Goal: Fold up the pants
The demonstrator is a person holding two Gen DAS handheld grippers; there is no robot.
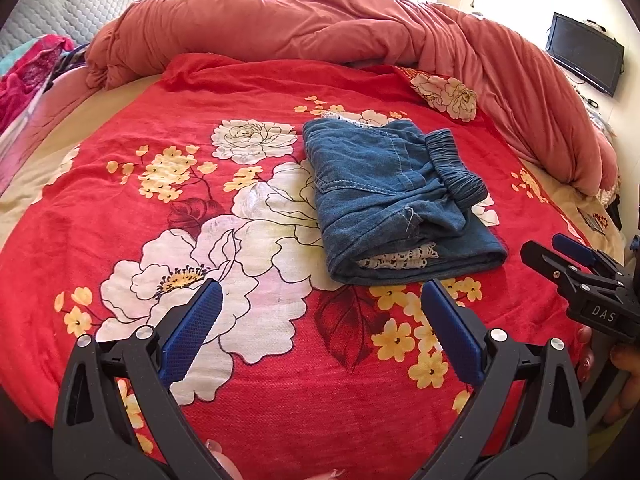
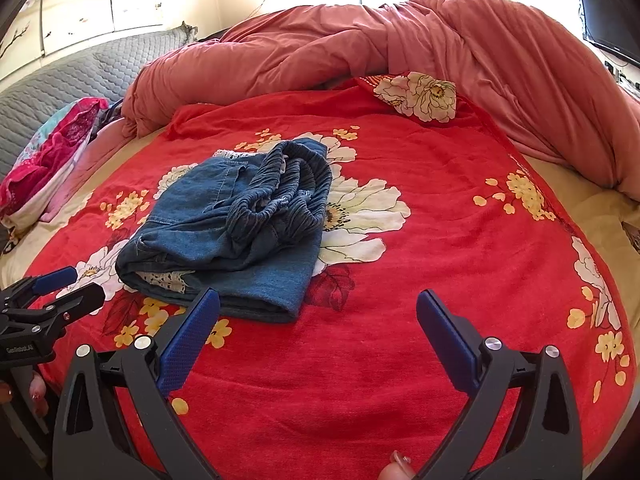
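Your pants [image 1: 396, 200] already lie folded in a compact bundle on the bed's red blanket [image 1: 240, 360] — both the left hand-held gripper [image 1: 322, 312] and right hand-held gripper [image 2: 318, 320] hang spread, empty — little remains.

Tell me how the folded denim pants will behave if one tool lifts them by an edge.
The pants would probably flop and unfold, since the layers lie loose. The bunched elastic waistband would likely sag first. Soft denim should grip well.

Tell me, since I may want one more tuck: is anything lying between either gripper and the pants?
Nothing visible. Only bare red blanket lies between the open left gripper and the folded pants; likewise for the open right gripper, with the pants ahead to its left.
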